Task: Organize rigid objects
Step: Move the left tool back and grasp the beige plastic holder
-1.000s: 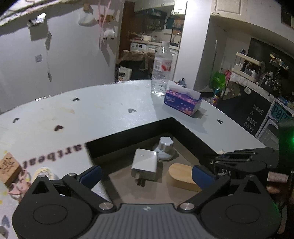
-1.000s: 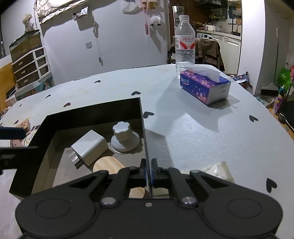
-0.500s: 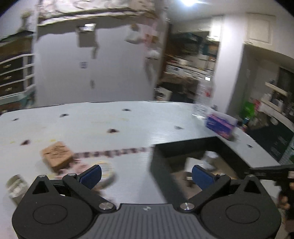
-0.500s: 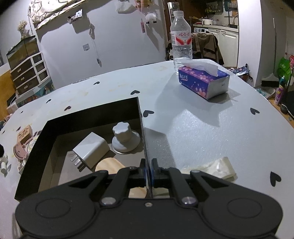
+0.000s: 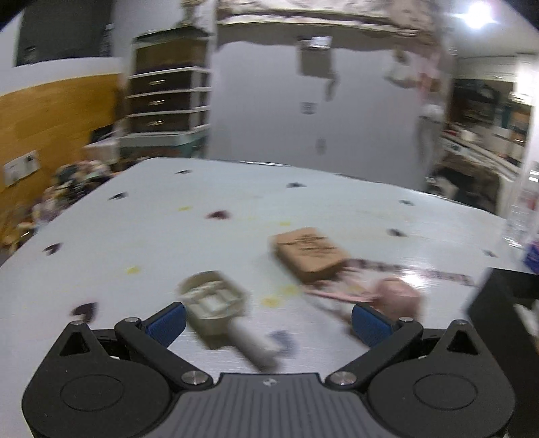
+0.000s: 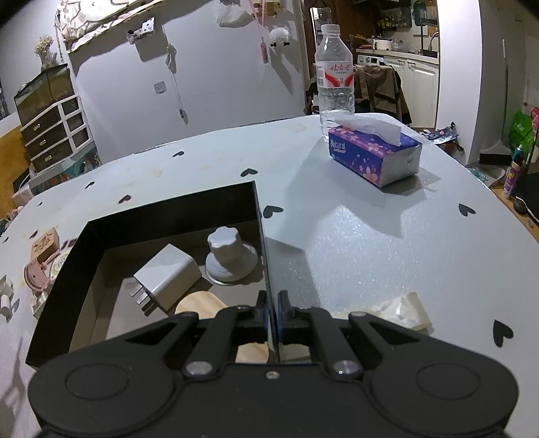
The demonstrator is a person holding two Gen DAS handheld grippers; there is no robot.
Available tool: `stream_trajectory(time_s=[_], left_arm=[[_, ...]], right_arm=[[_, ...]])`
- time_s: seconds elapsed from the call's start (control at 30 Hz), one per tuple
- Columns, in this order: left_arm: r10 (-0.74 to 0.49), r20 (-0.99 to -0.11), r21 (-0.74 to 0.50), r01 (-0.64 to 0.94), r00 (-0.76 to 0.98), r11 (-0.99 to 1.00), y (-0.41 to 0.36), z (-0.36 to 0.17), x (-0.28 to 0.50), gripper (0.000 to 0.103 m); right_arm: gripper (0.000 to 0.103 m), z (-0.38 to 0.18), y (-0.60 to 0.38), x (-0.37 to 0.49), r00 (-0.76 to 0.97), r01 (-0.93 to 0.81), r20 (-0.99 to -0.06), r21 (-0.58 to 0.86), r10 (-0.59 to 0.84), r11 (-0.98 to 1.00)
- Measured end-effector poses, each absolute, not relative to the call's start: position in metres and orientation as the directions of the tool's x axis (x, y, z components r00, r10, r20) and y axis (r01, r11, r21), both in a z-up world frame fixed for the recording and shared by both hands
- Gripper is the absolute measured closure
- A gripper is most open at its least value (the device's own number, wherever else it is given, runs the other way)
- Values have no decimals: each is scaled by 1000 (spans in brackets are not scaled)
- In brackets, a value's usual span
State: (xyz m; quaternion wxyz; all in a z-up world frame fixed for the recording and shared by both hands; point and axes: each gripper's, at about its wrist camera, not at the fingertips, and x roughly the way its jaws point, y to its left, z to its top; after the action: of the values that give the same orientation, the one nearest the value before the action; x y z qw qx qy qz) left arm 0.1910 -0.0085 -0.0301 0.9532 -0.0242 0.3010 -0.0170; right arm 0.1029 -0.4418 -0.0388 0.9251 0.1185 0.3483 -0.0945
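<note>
Left tongs (image 5: 267, 325) spread wide above the grey handled piece (image 5: 215, 308) on the near surface (image 5: 161, 229); seemingly rigid and light, grip its handle. Right tongs (image 6: 273, 311) pinch the black box (image 6: 261, 215) wall.

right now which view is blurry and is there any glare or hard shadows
Left wrist view: motion-smeared, so the brown wooden block and grey plastic brush are soft, with glare from a bright ceiling lamp at top right. Right wrist view: sharp, the purple floral tissue pack casting a hard shadow on the pale tablecloth.
</note>
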Motion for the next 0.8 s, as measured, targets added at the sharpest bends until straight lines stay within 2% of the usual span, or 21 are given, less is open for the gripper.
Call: stream_trajectory(time_s=[0.1, 0.27, 0.47, 0.5, 0.53, 0.57, 0.8], left_arm=[[18, -574, -34, -46, 819, 998, 7, -41, 203, 0], [14, -610, -39, -48, 792, 998, 20, -59, 226, 3], [40, -609, 7, -46, 792, 999, 19, -70, 239, 18], [46, -607, 16, -45, 794, 999, 17, -70, 240, 23], [40, -602, 14, -40, 797, 999, 18, -70, 241, 34], [37, -596, 14, -35, 802, 999, 18, -69, 241, 37], [25, -601, 8, -26, 799, 1000, 19, -67, 238, 38]], right_arm=[[98, -39, -441, 103, 739, 258, -667, 150, -95, 954], [97, -39, -441, 103, 737, 258, -669, 148, -96, 955], [98, -39, -440, 105, 730, 269, -675, 143, -105, 952], [98, -40, -440, 106, 729, 271, -676, 140, -108, 952], [97, -40, -439, 106, 728, 271, -677, 136, -111, 953], [97, -40, -439, 107, 727, 272, -677, 131, -114, 953], [97, -40, -438, 108, 726, 270, -678, 122, -119, 955]])
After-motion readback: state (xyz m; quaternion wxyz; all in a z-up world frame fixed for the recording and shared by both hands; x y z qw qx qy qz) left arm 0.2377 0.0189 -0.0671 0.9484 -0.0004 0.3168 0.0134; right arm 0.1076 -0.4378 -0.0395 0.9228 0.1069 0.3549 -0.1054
